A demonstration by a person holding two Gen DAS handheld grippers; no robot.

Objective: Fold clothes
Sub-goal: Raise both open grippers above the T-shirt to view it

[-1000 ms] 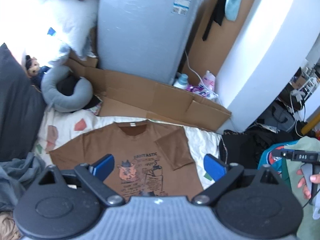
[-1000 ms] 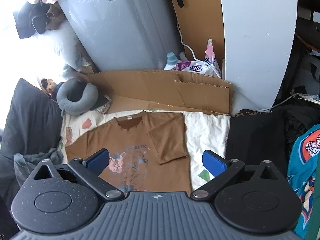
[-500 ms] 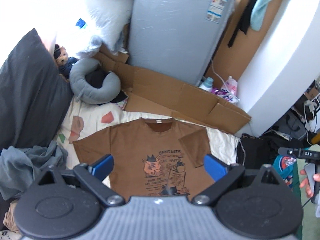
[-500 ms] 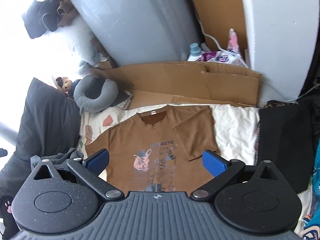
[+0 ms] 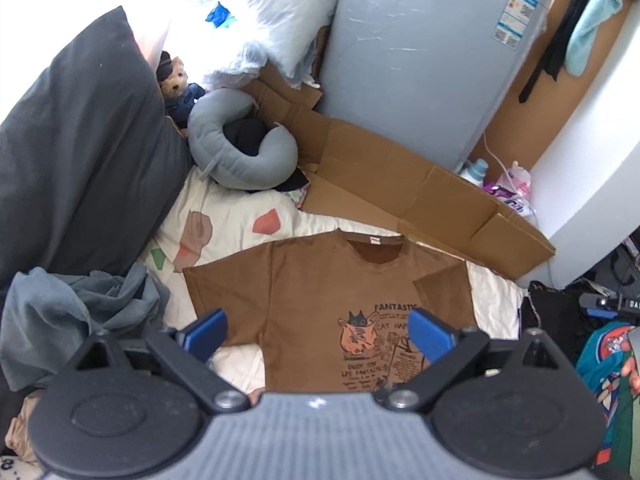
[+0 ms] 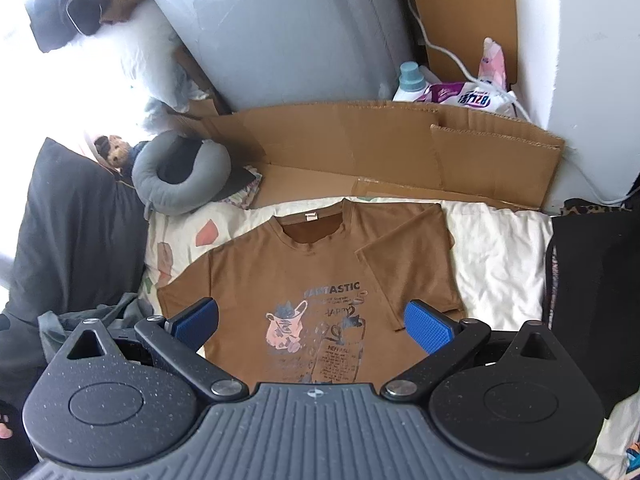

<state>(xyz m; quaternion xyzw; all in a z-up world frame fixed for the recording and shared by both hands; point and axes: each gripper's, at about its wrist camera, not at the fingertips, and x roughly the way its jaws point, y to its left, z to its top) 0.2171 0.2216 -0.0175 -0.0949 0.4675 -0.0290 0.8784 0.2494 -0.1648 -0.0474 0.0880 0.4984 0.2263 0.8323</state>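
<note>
Progress: early; brown T-shirt (image 6: 280,276) spread face up on patterned bedsheet (image 6: 496,252), right sleeve (image 6: 408,264) already folded in over chest, left sleeve (image 5: 224,284) flat, pointing left; left sleeve fold and body folds judged remaining

Left gripper (image 5: 318,330) spread wide, empty, above shirt's near part; right gripper (image 6: 312,320) same, empty

Shirt: cat graphic with "FANTASTIC" text, collar at far edge beside flattened cardboard (image 6: 360,148), fabric fairly smooth; grey crumpled garment (image 5: 68,312) near left

I log 1 brown T-shirt (image 5: 320,304), printed front up, flat on the bed (image 5: 224,216), its right-hand sleeve folded inward.
</note>
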